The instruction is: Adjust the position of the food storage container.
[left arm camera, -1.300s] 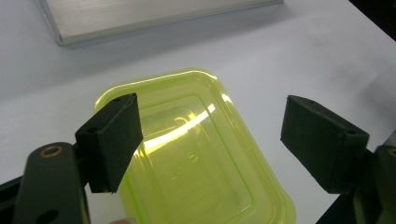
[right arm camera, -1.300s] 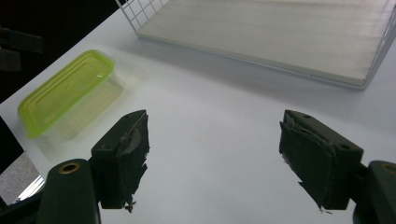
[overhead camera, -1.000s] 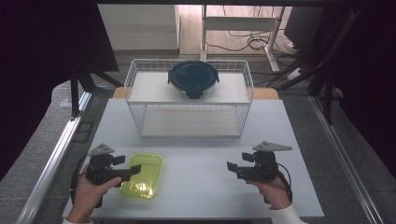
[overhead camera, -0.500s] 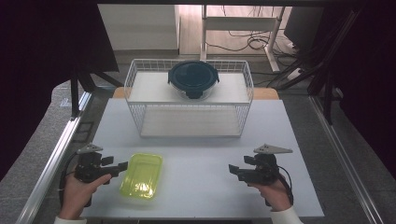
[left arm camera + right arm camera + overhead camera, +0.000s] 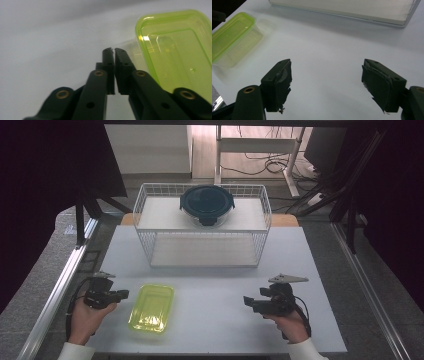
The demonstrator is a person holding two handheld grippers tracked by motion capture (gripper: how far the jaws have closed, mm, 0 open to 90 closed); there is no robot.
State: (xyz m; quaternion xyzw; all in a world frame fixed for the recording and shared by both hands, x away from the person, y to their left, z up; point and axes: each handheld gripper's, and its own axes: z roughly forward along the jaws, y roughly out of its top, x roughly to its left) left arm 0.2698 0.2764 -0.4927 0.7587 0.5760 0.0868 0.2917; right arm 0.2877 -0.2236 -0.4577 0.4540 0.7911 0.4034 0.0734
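Nearest the person's side of the white table, two hands hold black two-jaw grippers low over the surface. The left gripper sits at the near left, its jaws pressed together with nothing between them; they have just been closing. In the left gripper view the two black pads meet almost flush, and just beside them, to their right in that view, lies the rim of the yellow-green translucent rectangular plastic container. The pads do not touch it.

That container rests flat on the table, open side up, just to the right of the left gripper and well apart from the right gripper, which is at the near right. The right gripper's jaws stand wide apart, empty, with bare table between them; in the right gripper view the container shows off to the far left.

Farther back, mid-table, stands a white wire basket. On top of it, toward the rear, sits a round glass bowl with a dark blue lid.
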